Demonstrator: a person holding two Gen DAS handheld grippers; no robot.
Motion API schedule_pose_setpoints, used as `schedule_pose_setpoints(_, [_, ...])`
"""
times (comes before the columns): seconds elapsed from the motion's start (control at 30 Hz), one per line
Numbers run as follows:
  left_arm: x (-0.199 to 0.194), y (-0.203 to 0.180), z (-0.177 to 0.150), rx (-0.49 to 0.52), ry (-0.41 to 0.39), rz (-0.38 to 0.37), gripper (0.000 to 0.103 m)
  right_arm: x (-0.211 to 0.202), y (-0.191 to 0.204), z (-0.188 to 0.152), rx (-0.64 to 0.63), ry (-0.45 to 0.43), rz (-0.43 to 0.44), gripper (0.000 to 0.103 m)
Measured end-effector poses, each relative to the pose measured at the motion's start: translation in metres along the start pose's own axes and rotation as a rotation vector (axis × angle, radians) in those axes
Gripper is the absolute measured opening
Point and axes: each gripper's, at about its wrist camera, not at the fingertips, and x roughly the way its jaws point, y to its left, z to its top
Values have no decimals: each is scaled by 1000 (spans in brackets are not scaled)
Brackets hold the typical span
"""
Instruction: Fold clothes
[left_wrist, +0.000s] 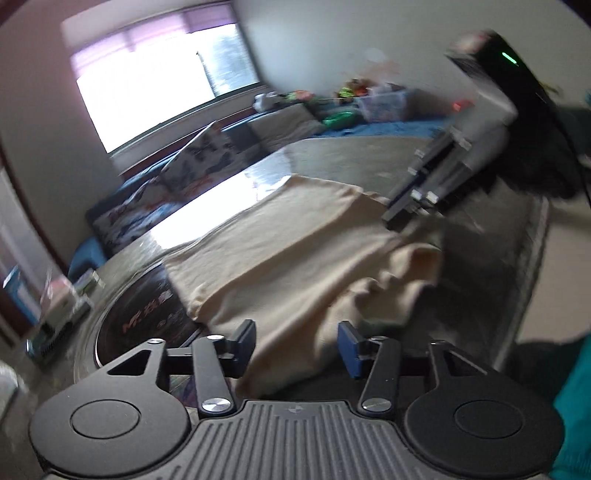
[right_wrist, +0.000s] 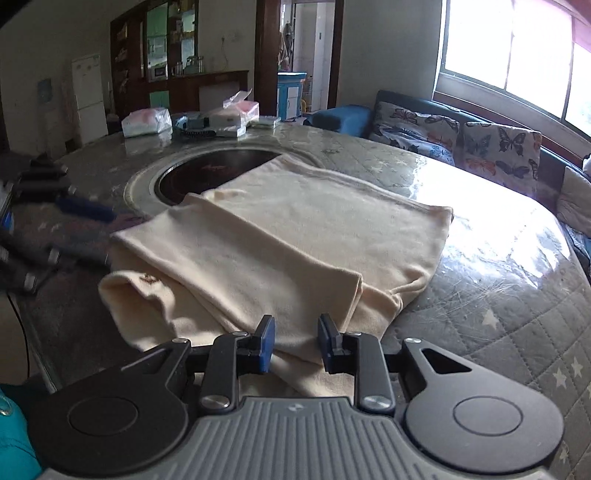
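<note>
A cream garment lies folded on the round table, one edge over the dark round inset. My left gripper is open above the garment's rumpled near end, its pads apart with cloth below and nothing pinched. It shows blurred at the garment's left edge in the right wrist view. My right gripper hovers at the garment's near folded corner with its jaws narrowly apart and cloth visible through the gap. Its tip sits at the cloth's far edge in the left wrist view.
Tissue packs and boxes stand at the table's far side. A sofa with butterfly cushions runs under the window. The table's edge drops off close on the left. A teal sleeve is at the frame edge.
</note>
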Motion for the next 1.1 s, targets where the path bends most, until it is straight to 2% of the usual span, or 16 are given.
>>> schedule_pose_setpoints(0.17, [12, -19, -3, 82, -16, -4, 54, -13, -2, 3, -8, -6, -2, 26])
schedule_pose_setpoints(0.23, [19, -23, -1, 91, -27, 0, 51, -17, -2, 1, -12, -5, -8, 33])
schedule_pose_setpoints(0.27, [21, -24, 0, 93, -33, -4, 46, -20, -1, 0, -18, -2, -13, 37])
schedule_pose_setpoints(0.33, [26, -25, 2, 92, -44, -12, 23, -25, 1, -3, -37, 0, -11, 37])
schedule_pose_setpoints(0.4, [28, -22, 5, 68, -54, -17, 12, -31, 7, -6, -88, 7, -4, 45])
schedule_pose_setpoints(0.6, [35, 16, 23, -103, -67, -10, 10, -46, 26, -13, -263, -9, 8, 60])
schedule_pose_setpoints(0.77, [49, 37, 35, -173, -64, -17, 9, -24, 28, -11, -307, -17, 20, 60])
schedule_pose_setpoints(0.83, [55, 43, 36, -190, -53, -20, 10, -12, 28, -8, -320, -21, 16, 56])
schedule_pose_setpoints(0.87, [59, 46, 37, -199, -47, -21, 10, -6, 28, -7, -326, -18, 9, 51])
schedule_pose_setpoints(0.93, [63, 51, 36, -214, -35, -24, 10, 6, 23, -4, -318, 3, 21, 39])
schedule_pose_setpoints(0.97, [62, 52, 35, -213, -32, -27, 11, 8, 21, -3, -309, 9, 26, 26])
schedule_pose_setpoints(1.07, [58, 52, 30, -210, -26, -26, 24, 15, 8, 7, -234, 34, 51, 16])
schedule_pose_setpoints(1.1, [54, 52, 28, -206, -24, -24, 31, 15, 1, 13, -187, 35, 71, 15])
